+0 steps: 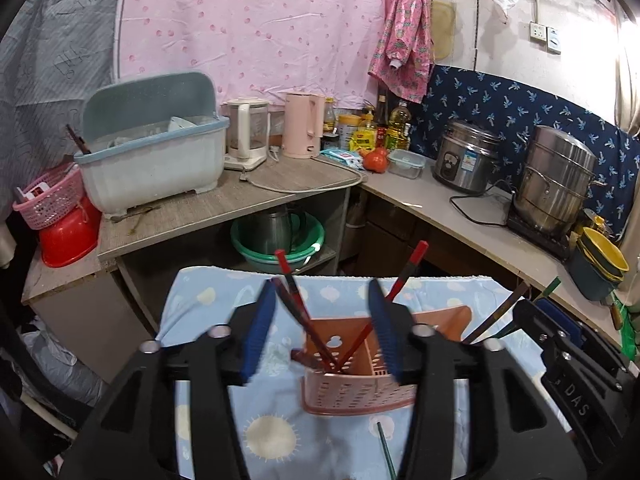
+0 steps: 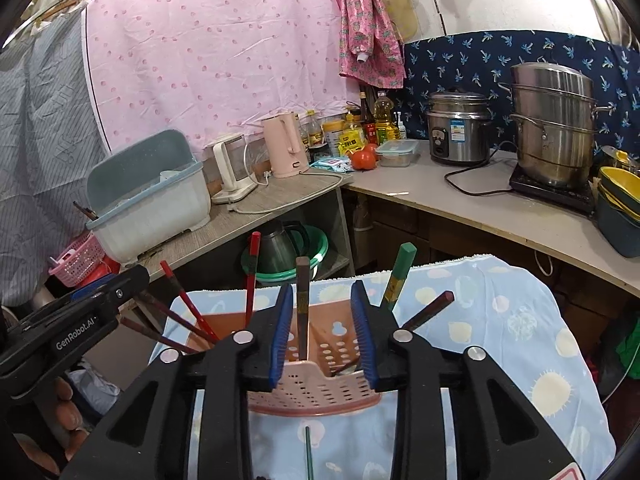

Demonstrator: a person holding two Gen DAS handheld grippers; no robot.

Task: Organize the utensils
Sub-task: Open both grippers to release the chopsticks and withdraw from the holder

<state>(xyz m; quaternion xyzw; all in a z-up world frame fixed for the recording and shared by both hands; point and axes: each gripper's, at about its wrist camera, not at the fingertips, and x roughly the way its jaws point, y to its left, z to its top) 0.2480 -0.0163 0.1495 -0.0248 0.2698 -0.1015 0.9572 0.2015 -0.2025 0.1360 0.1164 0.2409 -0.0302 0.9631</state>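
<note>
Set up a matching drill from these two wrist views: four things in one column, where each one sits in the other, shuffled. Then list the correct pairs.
Things:
1. red chopsticks
2. green chopstick
3. steel steamer pot
4. green basin

Places:
A. on the shelf under the counter
B. standing in the pink utensil holder
C. lying flat on the blue patterned towel, in front of the holder
D. on the black hotplate at the right of the counter

Pairs: 1-B, 2-C, 3-D, 4-A
</note>
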